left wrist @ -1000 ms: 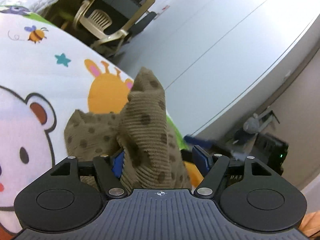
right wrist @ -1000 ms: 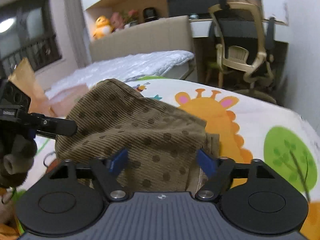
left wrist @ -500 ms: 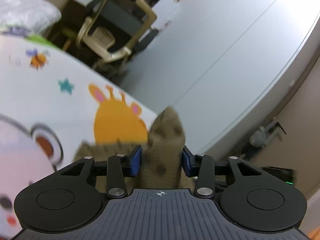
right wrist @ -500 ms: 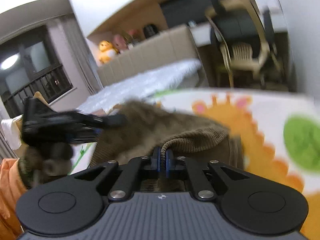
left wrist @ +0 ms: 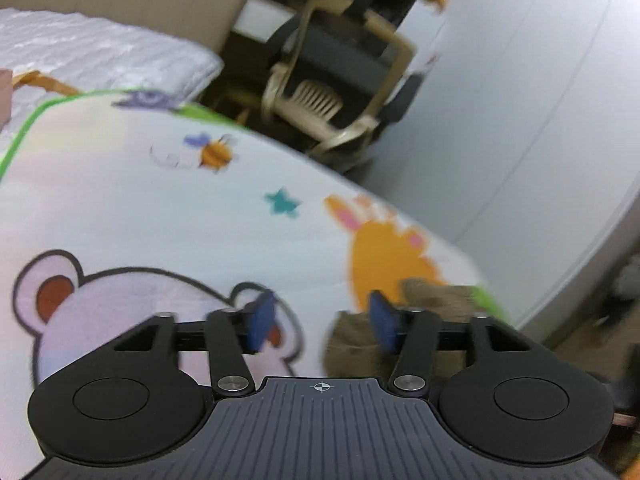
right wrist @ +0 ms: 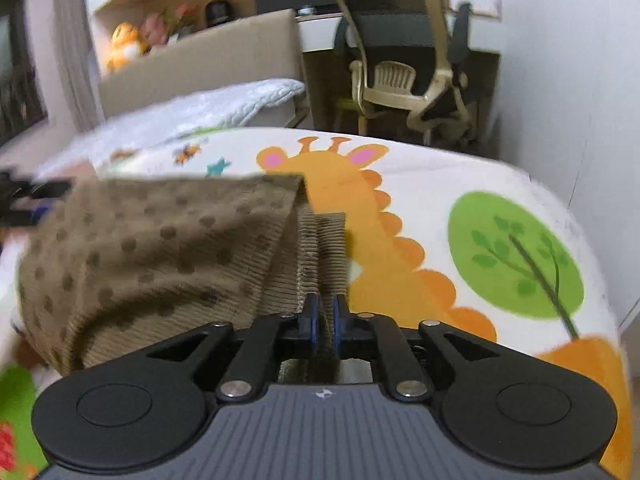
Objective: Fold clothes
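A brown corduroy garment with dark dots [right wrist: 160, 248] lies folded on the cartoon-print bed cover [right wrist: 460, 184]. My right gripper [right wrist: 324, 320] is shut on the garment's ribbed edge near its right side. In the left wrist view my left gripper [left wrist: 322, 326] is open and empty above the cover, with the garment [left wrist: 360, 344] low and just right of its right finger. The left gripper also shows blurred at the left edge of the right wrist view [right wrist: 28, 200], beside the garment's far left corner.
A beige office chair [right wrist: 404, 76] and a desk stand past the bed's far edge. A white quilt [right wrist: 208, 108] and a headboard with plush toys [right wrist: 124, 44] lie at the back left. A white wall [left wrist: 520, 120] runs along the right.
My left gripper has opened, let go of the garment and swung left. My right gripper stays shut on the garment, which now lies flatter and spread out.
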The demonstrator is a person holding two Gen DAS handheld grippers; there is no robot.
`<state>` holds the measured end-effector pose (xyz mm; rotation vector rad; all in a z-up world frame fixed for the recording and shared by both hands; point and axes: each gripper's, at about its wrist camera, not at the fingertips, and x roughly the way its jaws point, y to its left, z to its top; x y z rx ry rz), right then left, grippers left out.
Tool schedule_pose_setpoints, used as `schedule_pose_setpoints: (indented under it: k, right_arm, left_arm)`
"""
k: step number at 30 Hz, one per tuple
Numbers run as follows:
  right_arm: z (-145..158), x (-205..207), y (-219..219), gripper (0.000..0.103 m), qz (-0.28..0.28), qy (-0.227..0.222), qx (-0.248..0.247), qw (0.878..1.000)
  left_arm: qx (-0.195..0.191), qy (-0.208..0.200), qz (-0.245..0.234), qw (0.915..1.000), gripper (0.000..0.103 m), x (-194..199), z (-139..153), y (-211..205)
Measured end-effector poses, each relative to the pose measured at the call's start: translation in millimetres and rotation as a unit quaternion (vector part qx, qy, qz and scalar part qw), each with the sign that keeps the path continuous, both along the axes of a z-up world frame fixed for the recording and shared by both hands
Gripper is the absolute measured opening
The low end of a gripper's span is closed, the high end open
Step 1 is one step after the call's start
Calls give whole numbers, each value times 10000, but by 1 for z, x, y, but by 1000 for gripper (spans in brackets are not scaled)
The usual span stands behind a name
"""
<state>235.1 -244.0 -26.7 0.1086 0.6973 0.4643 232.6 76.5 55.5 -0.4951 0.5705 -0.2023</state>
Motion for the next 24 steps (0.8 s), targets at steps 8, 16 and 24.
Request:
schedule_pose_setpoints:
  k: [8,16,24]
  right_arm:
    - [-4,45,-6,70,-15,528,1877,9808]
    - [12,33,23,18,342,82,1579,9868]
    - [20,21,31,23,-269,-597,-409,9970]
  left_arm:
    - [-744,-214,-1380,9874,88,-23,0,-40]
    - [-98,6,-1663,9860,47,-7,-13,-75]
    - [589,98,-1395,9884,36,33,-12,-89]
